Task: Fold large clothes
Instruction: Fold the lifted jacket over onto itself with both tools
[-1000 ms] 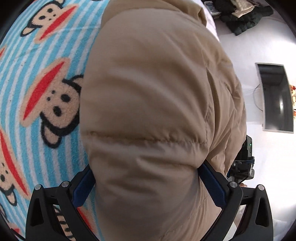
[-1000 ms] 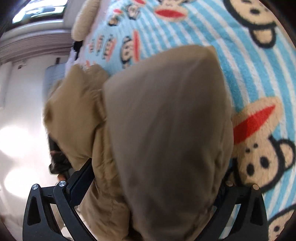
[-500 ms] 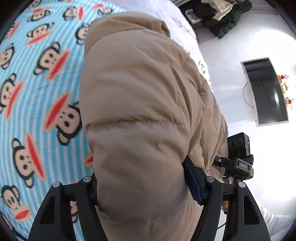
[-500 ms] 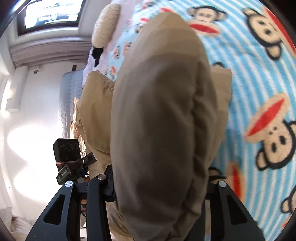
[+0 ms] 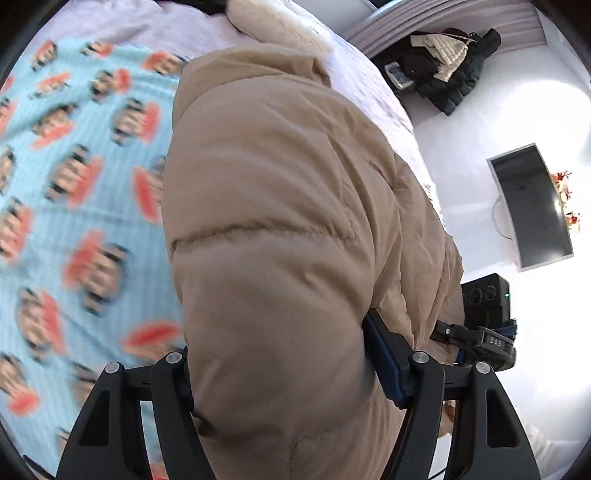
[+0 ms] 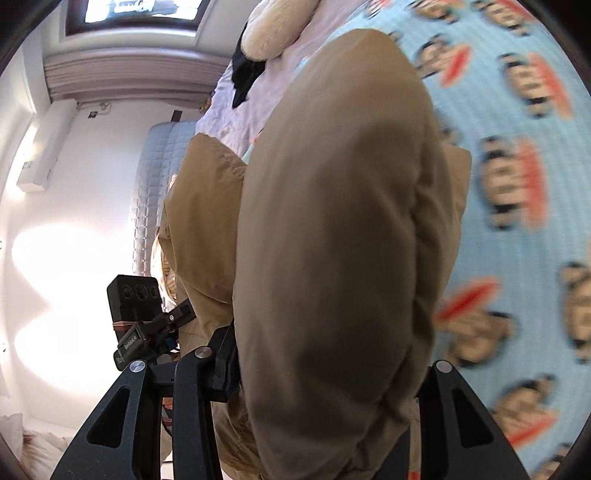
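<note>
A puffy tan jacket [image 5: 277,184] fills the left wrist view and hangs above a blue striped monkey-print blanket [image 5: 74,221]. My left gripper [image 5: 280,362] is shut on a thick quilted fold of it, and a blue pad [image 5: 382,354] presses its right side. In the right wrist view the same jacket [image 6: 332,203] bulges between the fingers, and my right gripper [image 6: 325,369] is shut on that bundle above the blanket [image 6: 524,192]. The fingertips are hidden in the fabric. Each view shows the other gripper's black camera block [image 5: 484,295] [image 6: 133,295] beside the jacket.
A cream fluffy pillow [image 5: 277,22] and lilac sheet [image 5: 362,74] lie at the head of the bed. A heap of dark clothes [image 5: 443,66] sits by the wall, with a dark screen [image 5: 532,206] nearby. The quilted mattress side [image 6: 155,184] drops to a bright white floor.
Both grippers' jaws narrowed onto the jacket, then rose with it. The blanket's monkeys look smaller and farther now, and more of the room shows around the jacket.
</note>
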